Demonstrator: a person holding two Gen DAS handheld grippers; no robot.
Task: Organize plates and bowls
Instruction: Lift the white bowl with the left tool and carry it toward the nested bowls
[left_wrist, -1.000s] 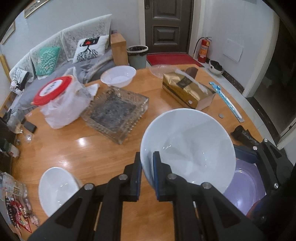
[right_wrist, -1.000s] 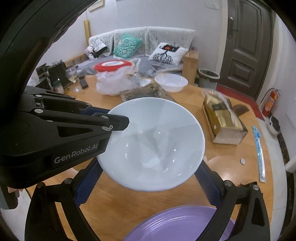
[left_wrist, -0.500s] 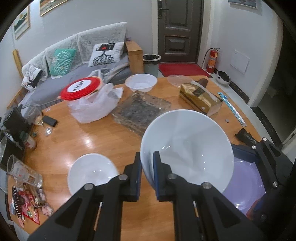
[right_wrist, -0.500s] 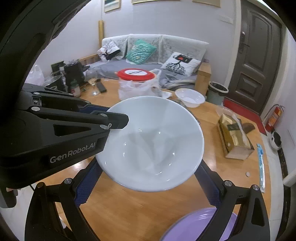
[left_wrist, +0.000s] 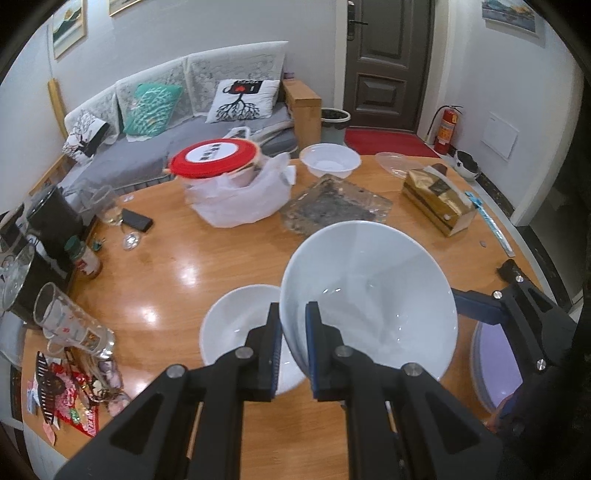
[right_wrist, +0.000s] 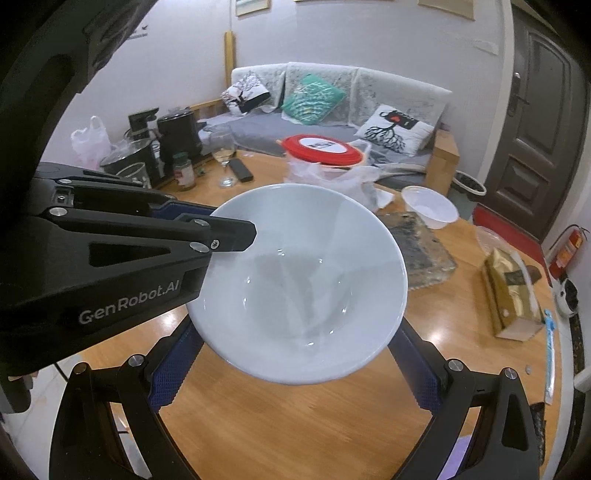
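My left gripper (left_wrist: 291, 325) is shut on the rim of a large white bowl (left_wrist: 369, 299) and holds it tilted above the wooden table (left_wrist: 166, 280). A smaller white bowl (left_wrist: 236, 328) rests on the table just below and left of it. The held bowl also shows in the right wrist view (right_wrist: 299, 284), with the left gripper (right_wrist: 236, 234) pinching its left rim. My right gripper (right_wrist: 295, 373) is open, its fingers spread under the bowl's sides without gripping. A purple plate (left_wrist: 495, 365) lies at the right. A third white bowl (left_wrist: 330, 159) sits at the far edge.
On the table are a red-lidded container in a plastic bag (left_wrist: 229, 184), a glass tray (left_wrist: 336, 210), a gold tissue box (left_wrist: 436, 203), a wine glass (left_wrist: 110, 214), a phone (left_wrist: 136, 220), a jar (left_wrist: 85, 258), a glass mug (left_wrist: 70, 325) and kettles (right_wrist: 177, 136).
The left gripper has carried the large bowl left and back, over the small white bowl. The right gripper moved along with it; the purple plate has slid to the view's edge.
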